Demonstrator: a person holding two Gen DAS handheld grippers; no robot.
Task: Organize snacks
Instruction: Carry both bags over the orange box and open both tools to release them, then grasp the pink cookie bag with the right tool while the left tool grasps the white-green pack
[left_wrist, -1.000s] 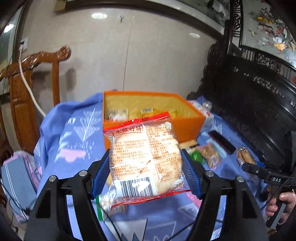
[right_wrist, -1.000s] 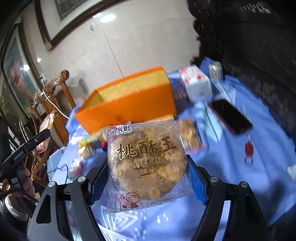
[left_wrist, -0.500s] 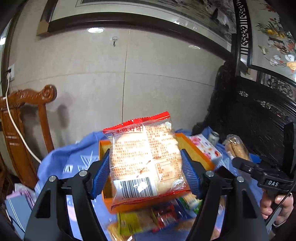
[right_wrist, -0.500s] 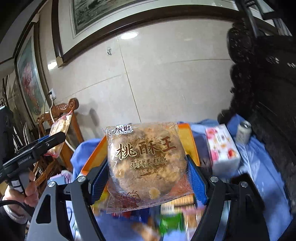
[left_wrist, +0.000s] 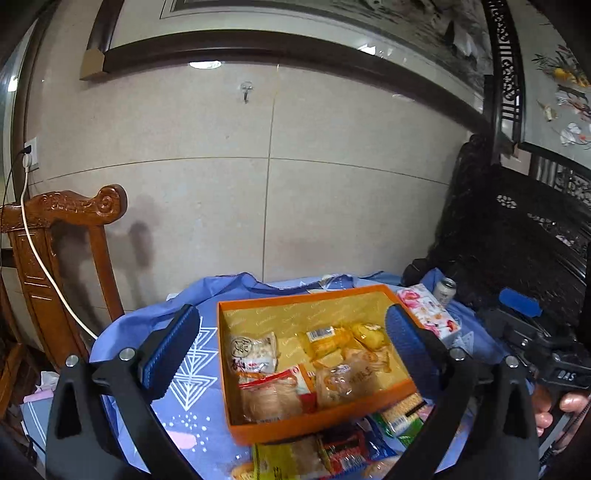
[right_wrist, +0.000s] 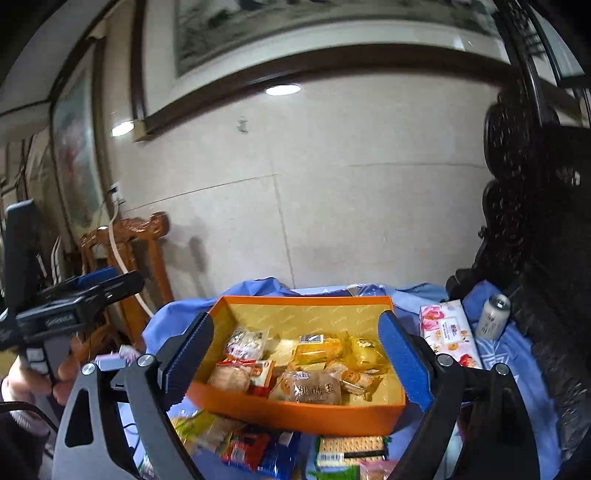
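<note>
Several snack packets (left_wrist: 325, 456) at the near edge of the worktop (left_wrist: 192, 417) are cut off by the bottom of both views and partly covered by my own gripper arms, so I can read only a green cracker pack (right_wrist: 349, 452) and a red-and-blue wrapper (right_wrist: 255, 452) among them. Inside the orange box (left_wrist: 310, 424) the wrappers overlap; the yellow packets (left_wrist: 328, 338) at the back are hard to tell apart.

My left hand-held gripper (left_wrist: 291, 350) is spreading wide, its jaws opening, with nothing between the blue pads (left_wrist: 170, 350); only the box shows in the gap. The red-edged rice cake packet (left_wrist: 273, 395) lies in the box at the near left. My right hand-held gripper (right_wrist: 295, 354) is also opening and holds nothing. The walnut cookie packet (right_wrist: 314, 387) lies in the box near its front wall, label up.

Both grippers hang above the near side of the box, pointed a little downward at it. In the left view my right hand (left_wrist: 557, 410) grips its handle at the right edge; in the right view my left hand (right_wrist: 44, 376) grips its handle at the left edge, blurred. A floral tissue box (right_wrist: 448, 334) and a can (right_wrist: 493, 321) stand to the right of the orange box.
</note>
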